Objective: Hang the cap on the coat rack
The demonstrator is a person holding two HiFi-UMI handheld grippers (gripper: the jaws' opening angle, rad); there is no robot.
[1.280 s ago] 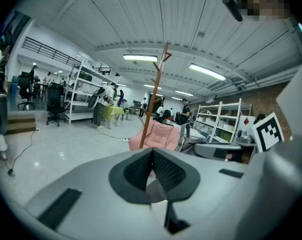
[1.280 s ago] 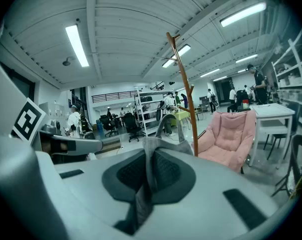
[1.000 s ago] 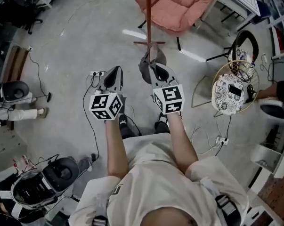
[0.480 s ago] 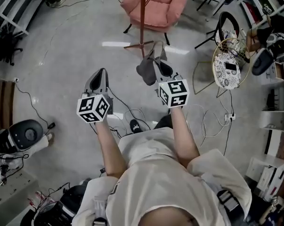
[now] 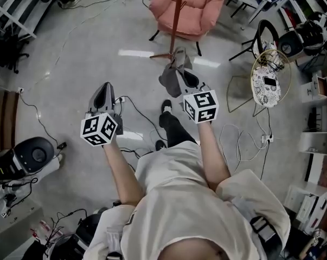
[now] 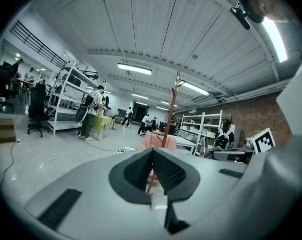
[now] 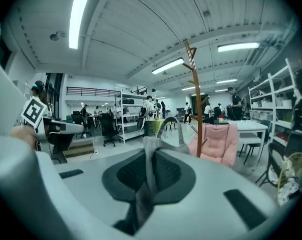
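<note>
The grey cap (image 5: 170, 76) hangs from my right gripper (image 5: 184, 76), which is shut on its fabric. In the right gripper view the cap (image 7: 148, 156) is pinched between the dark pads, and its strap loop (image 7: 171, 125) sticks up past the tips. The brown wooden coat rack (image 5: 176, 16) stands just ahead of the cap; its branched pole (image 7: 196, 96) rises right of centre. My left gripper (image 5: 102, 90) is held lower and to the left with nothing in it, its pads meeting at the tip. From the left gripper view the coat rack (image 6: 171, 104) stands ahead.
A pink padded chair (image 5: 191, 8) stands right behind the rack. A round wicker side table (image 5: 269, 78) and a black chair (image 5: 267, 32) are at the right. Cables (image 5: 135, 124) run over the floor around my feet. White shelving (image 5: 14, 7) is at the far left.
My left gripper has dropped back and to the left. One foot has stepped forward. The right gripper still holds the cap in front of the rack.
</note>
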